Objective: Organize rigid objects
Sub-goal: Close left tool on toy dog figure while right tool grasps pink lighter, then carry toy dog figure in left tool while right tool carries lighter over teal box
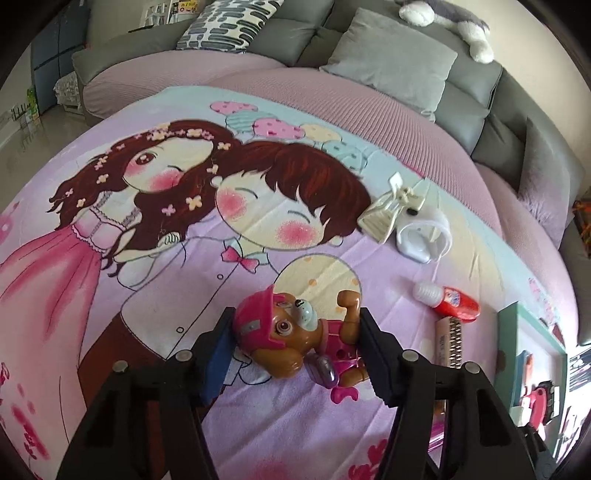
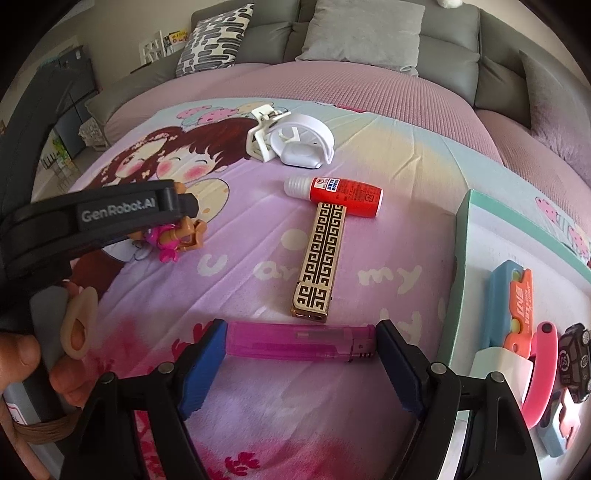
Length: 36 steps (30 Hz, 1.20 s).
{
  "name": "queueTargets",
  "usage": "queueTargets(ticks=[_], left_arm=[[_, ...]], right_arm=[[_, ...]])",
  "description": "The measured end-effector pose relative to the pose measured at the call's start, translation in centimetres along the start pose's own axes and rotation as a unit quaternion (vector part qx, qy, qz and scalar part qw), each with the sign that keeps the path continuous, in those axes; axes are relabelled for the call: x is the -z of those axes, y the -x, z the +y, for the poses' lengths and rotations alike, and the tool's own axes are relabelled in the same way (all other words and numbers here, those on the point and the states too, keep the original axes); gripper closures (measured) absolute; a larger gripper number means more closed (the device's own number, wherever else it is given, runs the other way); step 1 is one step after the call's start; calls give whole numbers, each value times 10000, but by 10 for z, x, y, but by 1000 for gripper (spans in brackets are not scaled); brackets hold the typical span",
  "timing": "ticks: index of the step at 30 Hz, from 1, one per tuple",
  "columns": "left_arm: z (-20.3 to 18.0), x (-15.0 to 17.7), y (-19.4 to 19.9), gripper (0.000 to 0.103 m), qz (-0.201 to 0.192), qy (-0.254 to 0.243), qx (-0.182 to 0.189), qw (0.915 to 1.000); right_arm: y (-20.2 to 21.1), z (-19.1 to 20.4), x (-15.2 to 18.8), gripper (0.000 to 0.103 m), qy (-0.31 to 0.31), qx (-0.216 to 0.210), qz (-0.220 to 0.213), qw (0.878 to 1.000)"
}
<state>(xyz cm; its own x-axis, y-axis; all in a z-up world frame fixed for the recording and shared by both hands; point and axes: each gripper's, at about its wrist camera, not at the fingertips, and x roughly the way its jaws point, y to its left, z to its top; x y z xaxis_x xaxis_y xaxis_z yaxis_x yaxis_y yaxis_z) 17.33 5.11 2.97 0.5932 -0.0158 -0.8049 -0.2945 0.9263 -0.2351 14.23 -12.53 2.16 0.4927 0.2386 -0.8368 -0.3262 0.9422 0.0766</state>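
Observation:
A brown toy dog (image 1: 291,343) with a pink helmet and pink suit lies on the cartoon-print sheet. My left gripper (image 1: 296,314) is shut on it, the left pad against the helmet and the right finger against its raised arm. In the right wrist view that left gripper (image 2: 173,206) shows from the side, with the toy dog (image 2: 181,236) under its tip. A translucent pink lighter (image 2: 299,343) lies crosswise. My right gripper (image 2: 301,330) is shut on it lengthwise, one blue pad on each end.
Just beyond the lighter lie a gold patterned case (image 2: 321,258), a red glue bottle (image 2: 343,194), a white clip (image 2: 260,136) and a white round device (image 2: 303,144). A teal-rimmed box (image 2: 460,258) at the right holds several toys. Grey sofa cushions (image 2: 362,33) run behind.

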Motion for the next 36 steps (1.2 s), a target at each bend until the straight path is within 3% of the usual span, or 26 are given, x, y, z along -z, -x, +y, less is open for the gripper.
queueTargets(ticks=[11,19,28,36], left_arm=[[-20,-5,36,38,-476,-131,246,9985],[-64,-3,51,38,-654,-578,558,9946],[-117,12,59,38,-616,-1158,903,9872],[-174,37,68,38,-598,-1826,1277,9730]], right_arm=[[44,-21,-7,20,-323,232,-623,9973],[70,-63,-4,20,-744,669,-846,9914],[92,-124,7,20,-1377,1266,-951,9777],[114,-178,28,20,-1945,1913,-944,9574]])
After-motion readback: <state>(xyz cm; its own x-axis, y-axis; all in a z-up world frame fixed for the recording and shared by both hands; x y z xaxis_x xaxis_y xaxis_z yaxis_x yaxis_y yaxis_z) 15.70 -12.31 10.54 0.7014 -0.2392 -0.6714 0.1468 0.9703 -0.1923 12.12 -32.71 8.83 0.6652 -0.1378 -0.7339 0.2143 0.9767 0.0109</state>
